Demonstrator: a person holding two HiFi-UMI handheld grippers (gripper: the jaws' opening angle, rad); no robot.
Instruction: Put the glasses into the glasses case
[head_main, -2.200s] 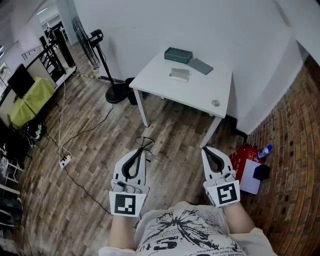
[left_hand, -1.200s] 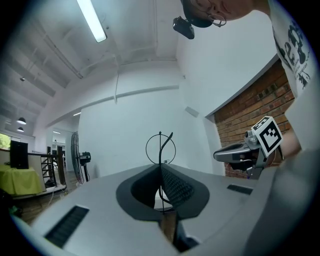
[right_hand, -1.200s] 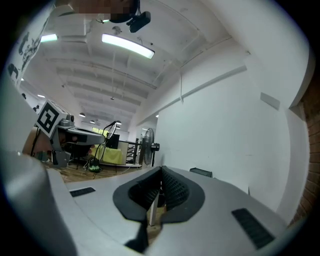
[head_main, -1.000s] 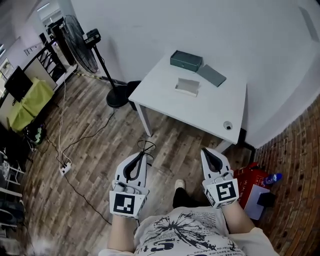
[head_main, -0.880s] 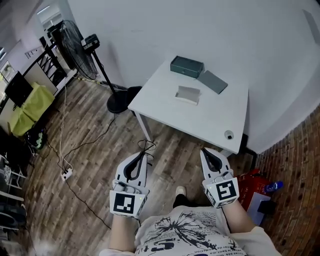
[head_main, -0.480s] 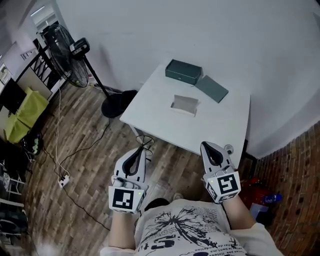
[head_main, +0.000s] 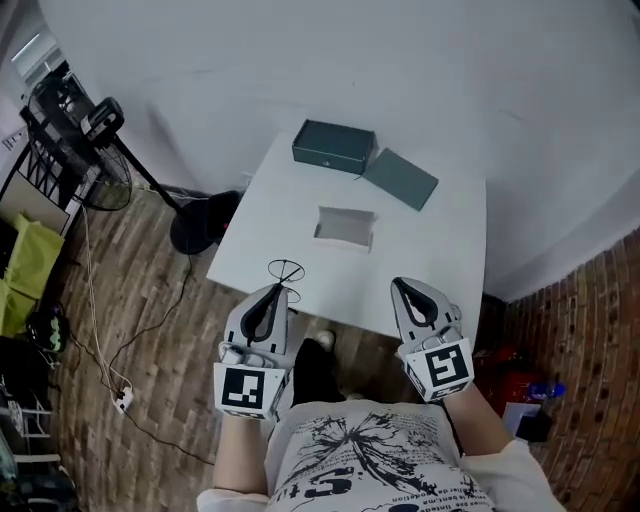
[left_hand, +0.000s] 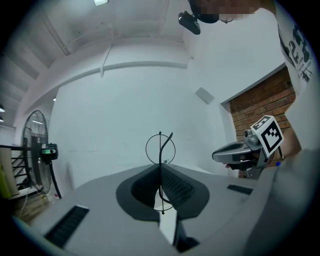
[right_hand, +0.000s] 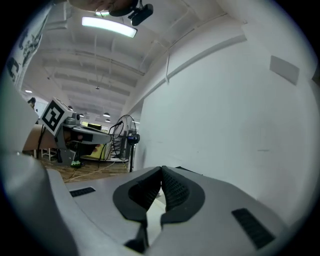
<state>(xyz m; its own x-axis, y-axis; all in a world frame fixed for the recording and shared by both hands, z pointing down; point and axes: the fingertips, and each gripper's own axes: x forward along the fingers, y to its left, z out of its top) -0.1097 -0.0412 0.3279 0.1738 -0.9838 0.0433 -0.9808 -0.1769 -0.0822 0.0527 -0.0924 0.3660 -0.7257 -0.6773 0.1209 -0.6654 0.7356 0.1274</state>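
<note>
My left gripper (head_main: 275, 290) is shut on thin black wire-frame glasses (head_main: 285, 272), which stick up past its tips over the near edge of the white table (head_main: 440, 250). In the left gripper view a round lens ring of the glasses (left_hand: 160, 150) stands above the closed pads. My right gripper (head_main: 403, 287) is shut with nothing in it, also at the table's near edge. A dark green glasses case (head_main: 333, 147) stands closed at the table's far side. Beside it lies a flat dark green piece (head_main: 400, 179).
A small open whitish box (head_main: 345, 226) lies mid-table, ahead of the left gripper. A standing fan (head_main: 95, 120) with a round black base (head_main: 200, 222) is left of the table. Cables run over the wooden floor (head_main: 120, 330). The white wall (head_main: 300, 50) is behind the table.
The person has walked up to the table: it has come much closer, and both grippers now reach its near edge. The glasses stay in the left gripper.
</note>
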